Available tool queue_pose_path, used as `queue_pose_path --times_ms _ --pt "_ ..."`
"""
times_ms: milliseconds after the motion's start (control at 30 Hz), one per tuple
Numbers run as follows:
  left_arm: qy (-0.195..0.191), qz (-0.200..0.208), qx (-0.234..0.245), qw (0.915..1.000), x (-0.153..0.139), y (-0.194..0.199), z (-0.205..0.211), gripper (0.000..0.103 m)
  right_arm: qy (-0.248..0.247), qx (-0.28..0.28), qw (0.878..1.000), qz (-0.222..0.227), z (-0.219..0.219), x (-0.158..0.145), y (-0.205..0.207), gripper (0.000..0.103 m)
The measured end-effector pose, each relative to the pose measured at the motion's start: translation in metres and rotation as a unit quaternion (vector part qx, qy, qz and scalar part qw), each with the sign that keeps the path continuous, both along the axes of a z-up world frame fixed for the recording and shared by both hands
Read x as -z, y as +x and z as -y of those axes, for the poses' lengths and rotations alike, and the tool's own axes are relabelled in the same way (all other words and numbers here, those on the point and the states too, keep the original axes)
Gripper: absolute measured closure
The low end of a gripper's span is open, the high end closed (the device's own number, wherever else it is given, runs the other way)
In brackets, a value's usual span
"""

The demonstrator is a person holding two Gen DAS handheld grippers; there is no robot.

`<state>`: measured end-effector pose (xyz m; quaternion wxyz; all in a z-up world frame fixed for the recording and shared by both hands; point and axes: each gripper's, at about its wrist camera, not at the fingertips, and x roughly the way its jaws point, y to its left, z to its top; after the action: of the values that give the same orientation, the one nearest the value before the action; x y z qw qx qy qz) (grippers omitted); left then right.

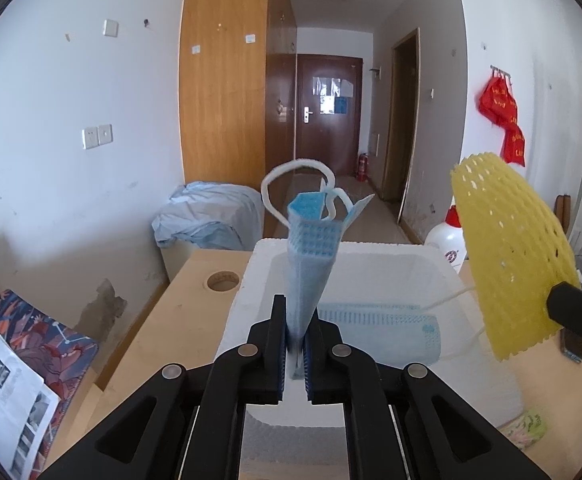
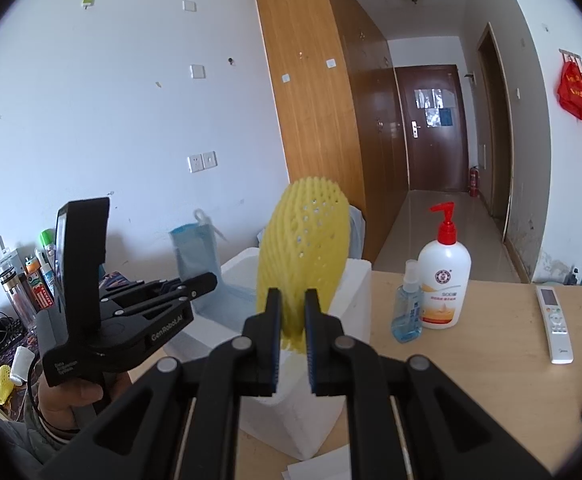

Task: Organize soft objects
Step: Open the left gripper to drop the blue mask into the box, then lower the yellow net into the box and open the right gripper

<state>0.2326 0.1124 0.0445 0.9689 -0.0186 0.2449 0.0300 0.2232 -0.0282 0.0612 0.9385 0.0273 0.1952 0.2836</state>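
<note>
Softness rules here: left gripper (image 1: pixel 296 344) is clamped on a limp blue mask (image 1: pixel 311 248), right gripper (image 2: pixel 293 320) on a yellow foam net (image 2: pixel 305 248). Both look featherlight and crushable, best pinched at an edge over the foam box (image 1: pixel 247 292).

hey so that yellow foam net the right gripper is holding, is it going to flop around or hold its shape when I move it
The yellow foam net stands upright above the right gripper without drooping, so it probably keeps its shape. Its open mesh suggests it is very light and squashes easily; it already looks pinched thin at the grip. Dropped into the foam box, it may spring back.
</note>
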Motion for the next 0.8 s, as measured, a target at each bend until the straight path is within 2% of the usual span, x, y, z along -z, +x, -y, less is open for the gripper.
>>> queue_pose_path --times_ms 33,67,100,133,167,200,300,433,800 --pt "0.003 -0.002 -0.002 1.0000 0.000 0.000 0.000 0.086 0.000 0.000 1.000 0.000 0.000 0.000 0.000 0.089" --pt "0.007 -0.003 -0.004 1.0000 0.000 0.001 0.001 0.072 0.000 0.000 1.000 0.000 -0.001 0.000 0.001 0.089" --pt "0.010 -0.002 -0.006 0.9999 0.000 0.000 0.001 0.053 -0.001 0.000 1.000 0.000 -0.001 0.000 0.001 0.089" --pt "0.013 0.000 -0.009 0.9999 0.000 0.000 0.001 0.043 -0.001 0.000 1.000 0.000 -0.001 0.000 0.001 0.089" --pt "0.015 0.003 -0.012 0.9998 -0.001 -0.001 0.001 0.029 -0.001 0.000 1.000 0.000 -0.001 0.000 0.001 0.089" --pt "0.017 0.014 -0.018 0.9996 -0.002 -0.005 0.001 0.023 -0.001 0.000 1.000 0.000 -0.001 0.001 0.001 0.089" --pt "0.023 0.031 -0.028 0.9989 -0.006 -0.012 0.001 0.019 -0.002 -0.002 1.000 -0.002 -0.002 0.001 0.001 0.089" --pt "0.023 0.030 -0.035 0.9987 -0.006 -0.014 -0.004 0.017 -0.004 -0.006 1.000 -0.002 -0.005 0.001 0.002 0.089" --pt "0.007 0.035 -0.047 0.9982 -0.007 -0.025 -0.022 0.016 -0.012 -0.019 1.000 -0.013 -0.024 0.005 0.013 0.089"
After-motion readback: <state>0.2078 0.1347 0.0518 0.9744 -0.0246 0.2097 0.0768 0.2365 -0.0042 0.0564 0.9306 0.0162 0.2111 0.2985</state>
